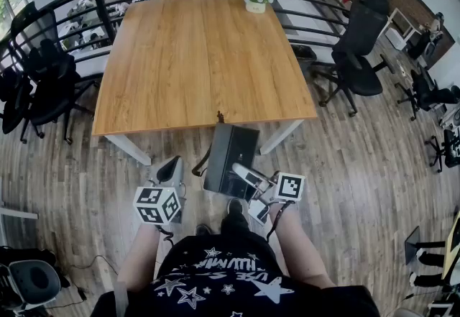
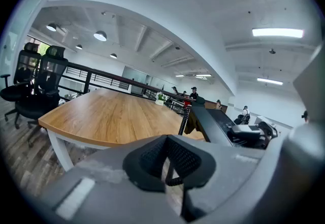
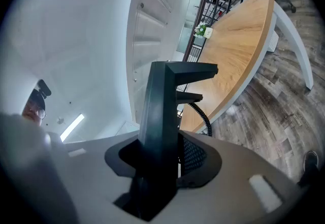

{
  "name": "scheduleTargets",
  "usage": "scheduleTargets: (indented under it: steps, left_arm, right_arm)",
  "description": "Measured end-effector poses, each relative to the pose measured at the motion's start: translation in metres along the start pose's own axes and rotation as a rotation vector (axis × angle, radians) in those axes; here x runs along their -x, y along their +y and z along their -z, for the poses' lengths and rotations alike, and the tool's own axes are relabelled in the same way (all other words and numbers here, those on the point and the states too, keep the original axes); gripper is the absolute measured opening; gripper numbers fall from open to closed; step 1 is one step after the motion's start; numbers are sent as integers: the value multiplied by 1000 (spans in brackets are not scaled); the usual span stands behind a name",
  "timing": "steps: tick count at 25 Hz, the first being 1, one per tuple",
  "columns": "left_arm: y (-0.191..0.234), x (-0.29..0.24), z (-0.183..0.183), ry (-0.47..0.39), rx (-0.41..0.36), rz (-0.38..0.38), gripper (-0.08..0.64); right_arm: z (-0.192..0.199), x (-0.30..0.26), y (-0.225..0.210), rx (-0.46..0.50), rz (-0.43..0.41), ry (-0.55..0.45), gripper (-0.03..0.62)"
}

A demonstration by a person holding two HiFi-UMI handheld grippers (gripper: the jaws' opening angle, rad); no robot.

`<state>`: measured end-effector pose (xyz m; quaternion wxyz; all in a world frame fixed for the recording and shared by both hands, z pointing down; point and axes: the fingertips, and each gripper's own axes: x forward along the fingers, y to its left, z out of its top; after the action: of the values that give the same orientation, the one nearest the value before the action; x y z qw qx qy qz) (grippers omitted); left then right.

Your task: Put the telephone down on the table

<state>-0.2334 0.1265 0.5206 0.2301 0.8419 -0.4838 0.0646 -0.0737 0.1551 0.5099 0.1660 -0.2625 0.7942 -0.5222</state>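
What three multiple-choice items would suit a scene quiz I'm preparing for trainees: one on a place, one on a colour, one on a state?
1. Where on the table is the plant pot?
A. near edge
B. middle
C. far edge

2. What colour is the telephone?
A. black
B. white
C. red

3. How is the right gripper?
A. open, empty
B. shut on the telephone
C. out of view

Key: C, the head view shows it at the far edge; A, its body is dark all over; B, its jaws clamp the telephone's body.
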Motion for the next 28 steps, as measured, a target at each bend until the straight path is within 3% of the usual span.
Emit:
scheduleTargets:
  steps: [18,28]
  left_arm:
    - [6,28,-1,-3,-2,46,2]
    - [23,9,7,21,14,47,2]
  right_arm:
    - [17,2,22,-13,6,-21,163]
    - [3,-6,1,-8,44,-36,163]
